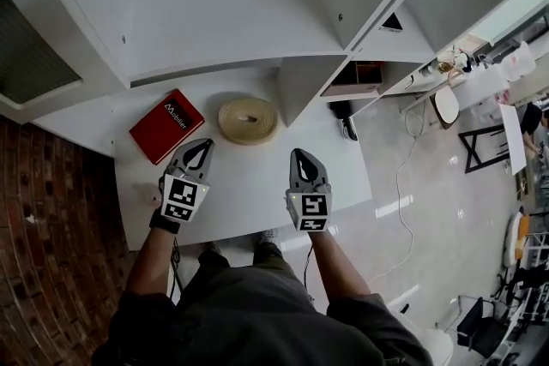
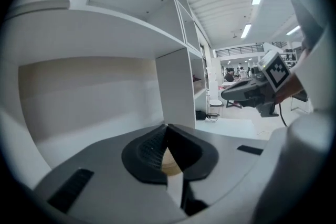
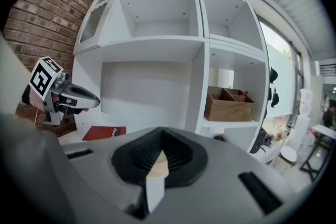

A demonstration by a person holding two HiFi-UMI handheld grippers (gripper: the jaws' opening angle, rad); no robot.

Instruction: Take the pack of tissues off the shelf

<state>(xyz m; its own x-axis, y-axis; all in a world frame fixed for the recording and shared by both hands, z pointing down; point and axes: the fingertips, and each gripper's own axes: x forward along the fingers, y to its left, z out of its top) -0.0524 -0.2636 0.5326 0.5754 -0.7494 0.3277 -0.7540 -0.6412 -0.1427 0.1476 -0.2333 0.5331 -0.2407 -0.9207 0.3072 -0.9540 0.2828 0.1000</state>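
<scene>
The pack of tissues is a flat red packet with white print, lying on the white lower shelf board at the left. It shows low and left in the right gripper view too. My left gripper hovers just to the near right of the packet, shut and empty. My right gripper hangs further right over bare board, likewise shut with nothing in it. In each gripper view the jaws meet at their tips: left gripper, right gripper.
A beige round coil lies right of the packet, ahead of both grippers. A white upright divider stands behind it. A brown cardboard box sits in the right compartment. A brick wall bounds the left; open floor with a cable lies right.
</scene>
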